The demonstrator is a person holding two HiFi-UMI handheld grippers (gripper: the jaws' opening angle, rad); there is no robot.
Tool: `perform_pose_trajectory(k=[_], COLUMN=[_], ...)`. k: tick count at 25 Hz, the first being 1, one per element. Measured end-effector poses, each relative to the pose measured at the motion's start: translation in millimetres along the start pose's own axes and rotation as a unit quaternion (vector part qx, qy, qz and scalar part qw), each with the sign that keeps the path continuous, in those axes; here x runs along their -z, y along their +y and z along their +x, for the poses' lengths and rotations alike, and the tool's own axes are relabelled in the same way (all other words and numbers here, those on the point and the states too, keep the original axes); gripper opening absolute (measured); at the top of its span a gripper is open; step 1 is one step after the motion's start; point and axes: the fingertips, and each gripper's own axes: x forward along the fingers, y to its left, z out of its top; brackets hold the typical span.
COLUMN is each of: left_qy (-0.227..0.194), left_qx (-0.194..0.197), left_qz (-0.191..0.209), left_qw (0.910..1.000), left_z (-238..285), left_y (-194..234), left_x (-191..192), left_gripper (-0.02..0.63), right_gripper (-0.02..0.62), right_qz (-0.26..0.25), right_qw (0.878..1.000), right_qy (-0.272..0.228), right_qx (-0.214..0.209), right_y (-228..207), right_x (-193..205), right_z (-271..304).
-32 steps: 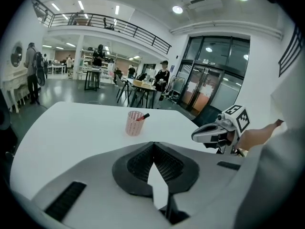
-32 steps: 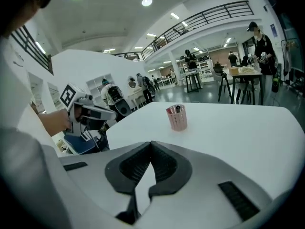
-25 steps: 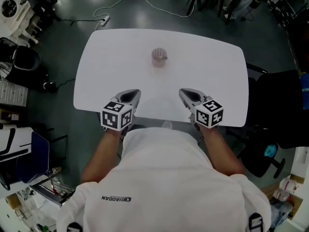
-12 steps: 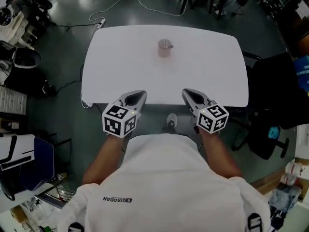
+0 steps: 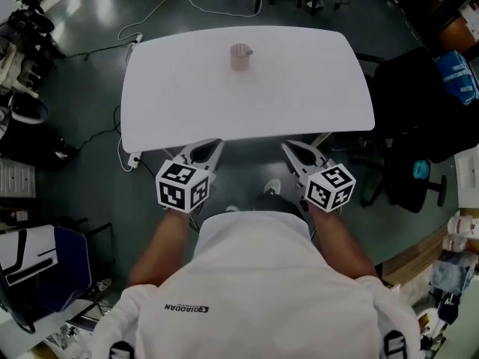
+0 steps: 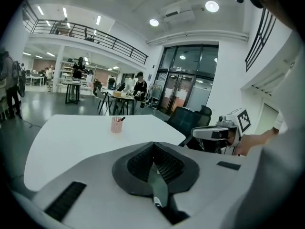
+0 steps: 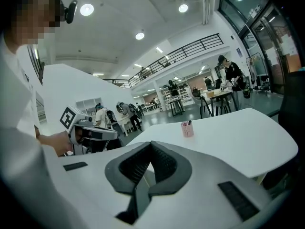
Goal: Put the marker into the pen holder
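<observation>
**Counter** (image 5: 299,88): white, with rounded corners, set on a dark glossy floor (image 5: 75,73). A single item is carried, on the far half, a little left of centre.

**Chair** (image 5: 408,103): black, placed at the counter's right end.

**Left tool** (image 5: 212,146): held at the counter's near edge with its tips pointed toward the far side. In the left gripper view the jaws are seen pressed together with nothing between them.

**Right tool** (image 5: 290,148): held level with the left one, also at the near edge. Its jaws are likewise closed on nothing.

**Pen holder** (image 5: 239,56): a pinkish cup, stood upright on the counter. It is located well apart from both tools, ahead of them and roughly between their two lines.

**Marker** (image 6: 122,119): stored inside the pen holder. Only its dark end is shown, sticking out above the rim and leaning slightly. It is touched by neither tool and lies across most of the counter from both sets of tips.
</observation>
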Motion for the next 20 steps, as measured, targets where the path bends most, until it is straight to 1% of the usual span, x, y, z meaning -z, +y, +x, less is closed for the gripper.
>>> perform_pose_trajectory(k=[5,9,12,16,20], left_qy=[-0.001,0.007,0.01,0.012,0.015], left_qx=[-0.004,-0.003,-0.007,-0.003,-0.002], left_qz=[-0.019,-0.013,-0.017,-0.011,-0.009], left_qw=[0.9998,0.9999,0.9998,0.9999,0.9998], left_z=[-6.4,-13.5,-13.3,-10.8,-11.0], left_y=[-10.3,-15.3,-16.3,-21.4,-24.0], left_x=[14.9,25.7,31.1,33.8,35.2], left_gripper=[0.026,0.026,0.026,0.026,0.026], right_gripper=[0.019,0.019,0.02,0.02,0.02], right_qz=[0.005,-0.005,-0.001,0.004,0.008], right_qw=[1.0,1.0,1.0,1.0,1.0], right_qy=[0.007,0.01,0.013,0.018,0.017], right_qx=[0.003,-0.003,-0.002,0.004,0.006], right_y=[2.0,14.1,15.7,13.4,13.1], right_x=[13.9,19.6,28.6,38.5,39.8], right_z=[-10.4,-13.3,-18.5,-24.9,-28.2])
